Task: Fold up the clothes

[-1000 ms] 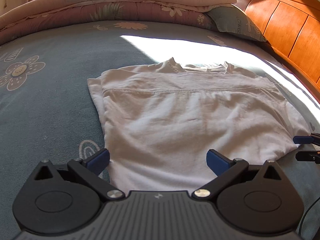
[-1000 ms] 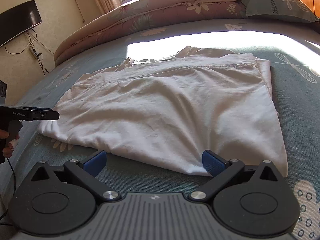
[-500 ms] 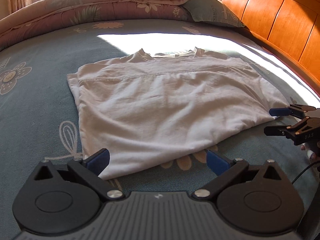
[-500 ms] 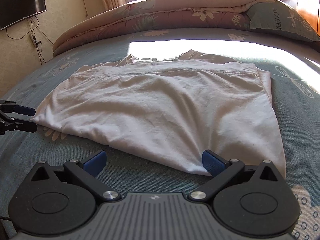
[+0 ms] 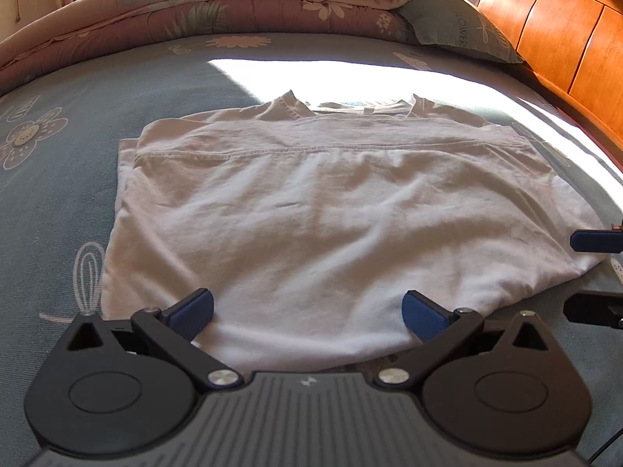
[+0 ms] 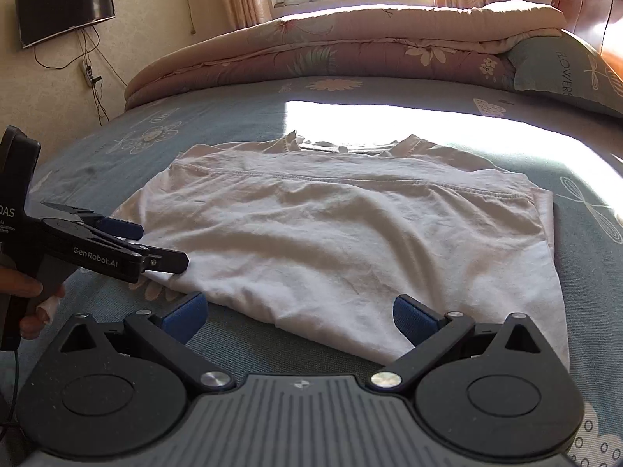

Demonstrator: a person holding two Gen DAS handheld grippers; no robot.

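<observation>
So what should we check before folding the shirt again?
1. Shirt lying flat on the bed: ok, only small wrinkles.
2. Bottom half already folded up toward the collar: ok.
3. Left hand-held gripper open at the shirt's corner: ok.
4. Right hand-held gripper open at the near edge: ok.
5. Cloth between the fingers of either one: not ok, nothing is gripped yet.
6. Room on the bed beside the shirt: ok.

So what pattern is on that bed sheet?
Blue-grey sheet with pale outlined flowers and dragonflies; clearest in the right wrist view.
</observation>
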